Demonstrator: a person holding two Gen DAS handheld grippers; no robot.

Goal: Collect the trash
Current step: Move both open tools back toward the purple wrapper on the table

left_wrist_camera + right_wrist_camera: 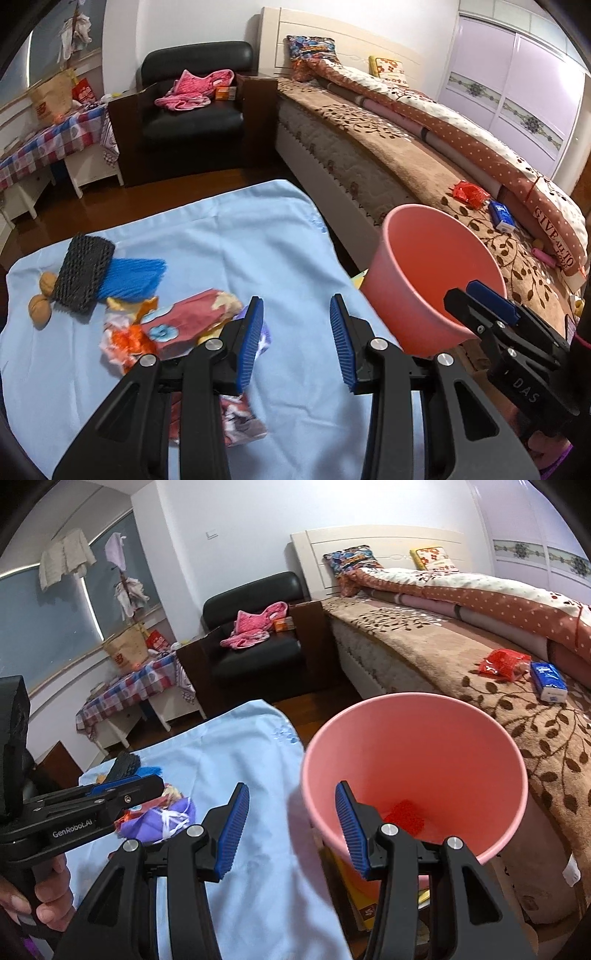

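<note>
Both the left gripper (297, 341) and right gripper (291, 829) are held wide, empty. A red item (404, 816) in the pink bin (491, 734) is partly hidden and cannot be identified.

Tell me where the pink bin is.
The pink bin stands right of the blue cloth, against the bed; in the right wrist view it fills the centre-right, just beyond the right gripper.

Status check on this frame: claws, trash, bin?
Left claw open, empty, over the trash pile on the blue cloth. Right claw open, empty, at the pink bin rim. One red piece in the bin. Nothing blocking.
</note>
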